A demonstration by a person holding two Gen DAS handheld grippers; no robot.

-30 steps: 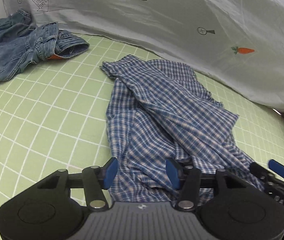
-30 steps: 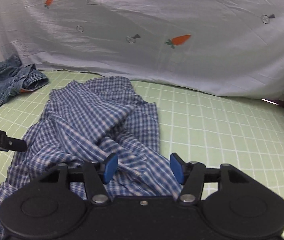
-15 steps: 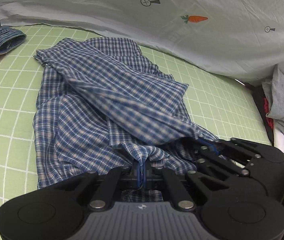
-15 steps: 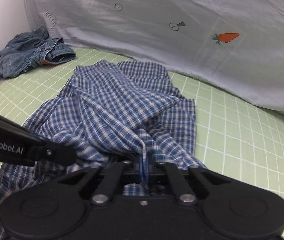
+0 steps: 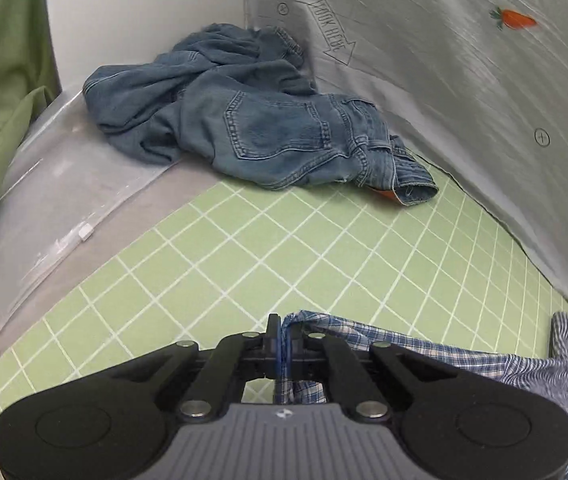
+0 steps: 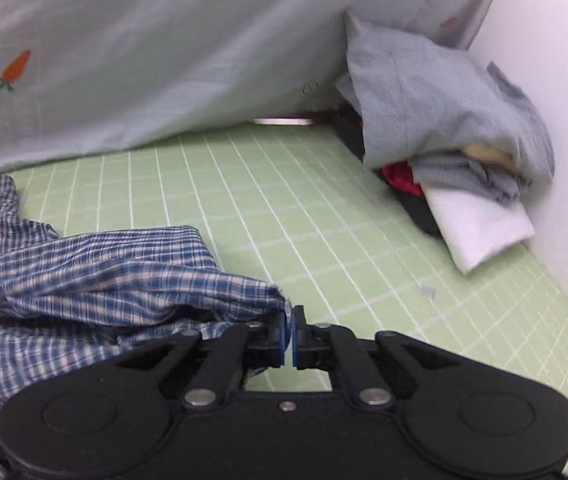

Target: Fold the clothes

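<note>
A blue-and-white plaid shirt (image 5: 424, 348) lies on the green grid mat (image 5: 284, 248), trailing off to the right in the left wrist view. My left gripper (image 5: 284, 340) is shut on one edge of the shirt, its jaws easing open slightly with the cloth still pinched between the pads. In the right wrist view the shirt (image 6: 103, 280) bunches at the left and tapers to my right gripper (image 6: 291, 332). That gripper pinches the cloth's tip; its jaws are opening a little, and a thin gap shows lower between the pads.
Crumpled blue jeans (image 5: 263, 128) lie at the mat's far corner beside a clear plastic bag (image 5: 63, 208). A pale carrot-print sheet (image 6: 143, 60) hangs along the back. A pile of grey, white and red clothes (image 6: 444, 112) sits at the right wall.
Both grippers went from open over the shirt to shut on its cloth. They then swung apart, the left toward the jeans and the right toward the clothes pile, pulling the shirt along.
</note>
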